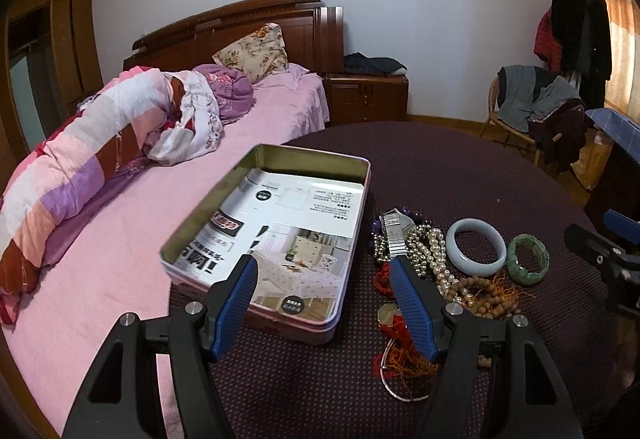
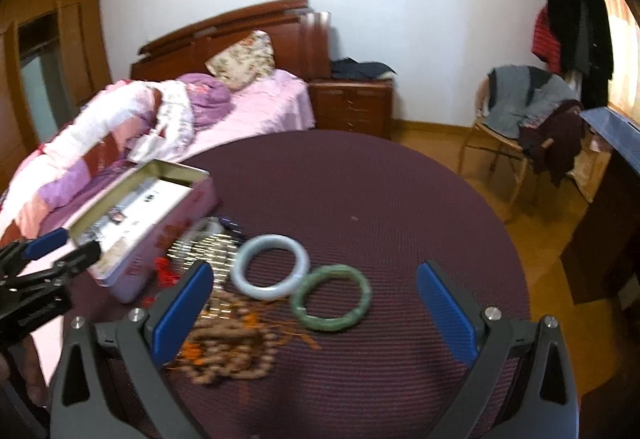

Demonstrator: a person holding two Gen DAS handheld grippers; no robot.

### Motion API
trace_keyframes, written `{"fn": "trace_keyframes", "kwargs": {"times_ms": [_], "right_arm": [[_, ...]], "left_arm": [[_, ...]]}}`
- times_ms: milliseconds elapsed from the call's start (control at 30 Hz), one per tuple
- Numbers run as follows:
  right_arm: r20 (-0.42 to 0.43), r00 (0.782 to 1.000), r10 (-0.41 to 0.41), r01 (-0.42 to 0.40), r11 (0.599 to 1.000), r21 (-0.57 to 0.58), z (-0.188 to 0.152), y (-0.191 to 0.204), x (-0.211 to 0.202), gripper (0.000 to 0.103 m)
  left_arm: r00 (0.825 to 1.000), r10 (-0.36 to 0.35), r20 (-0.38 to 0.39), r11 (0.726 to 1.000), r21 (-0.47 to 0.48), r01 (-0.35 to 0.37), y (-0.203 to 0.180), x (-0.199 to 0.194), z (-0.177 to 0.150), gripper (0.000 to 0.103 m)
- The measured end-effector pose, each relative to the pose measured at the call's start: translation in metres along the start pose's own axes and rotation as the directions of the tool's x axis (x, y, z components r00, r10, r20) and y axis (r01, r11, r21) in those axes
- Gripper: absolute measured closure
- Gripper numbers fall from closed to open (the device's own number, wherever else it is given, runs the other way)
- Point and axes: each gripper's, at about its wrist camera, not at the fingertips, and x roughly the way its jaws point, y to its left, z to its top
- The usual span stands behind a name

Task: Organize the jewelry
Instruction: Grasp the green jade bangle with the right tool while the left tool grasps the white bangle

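Left wrist view: left gripper (image 1: 324, 275) spread wide, gripping nothing, above the open tin box (image 1: 352, 239). Beside the tin on the round table (image 1: 460, 167) lies the jewelry – pale bangle (image 1: 476, 267), green bangle (image 1: 528, 259), pearl necklace (image 1: 434, 251), wooden beads (image 1: 480, 299). Right gripper (image 2: 314, 313) – spread, empty; that view is blurred, so contact looks unlikely.

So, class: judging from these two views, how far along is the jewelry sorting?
Nothing is sorted: the tin holds only printed paper. Both hand-held grippers, left and right, are open and empty. The pale bangle, green bangle, pearls and wooden beads remain on the table.
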Motion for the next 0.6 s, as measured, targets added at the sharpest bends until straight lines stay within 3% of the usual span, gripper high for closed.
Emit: {"fn": "trace_keyframes", "kwargs": {"times_ms": [300,600], "right_arm": [[-0.152,0.987,-0.054,0.062,0.997,0.051,-0.009,-0.037,0.037,0.029],[-0.278,0.958,-0.067,0.067,0.998,-0.010,-0.007,-0.037,0.067,0.055]], "left_arm": [[0.998,-0.044,-0.039,0.998,0.031,0.045,-0.021,0.020,0.000,0.034],[0.997,-0.073,-0.028,0.994,0.074,0.074,-0.040,0.027,0.014,0.034]]}}
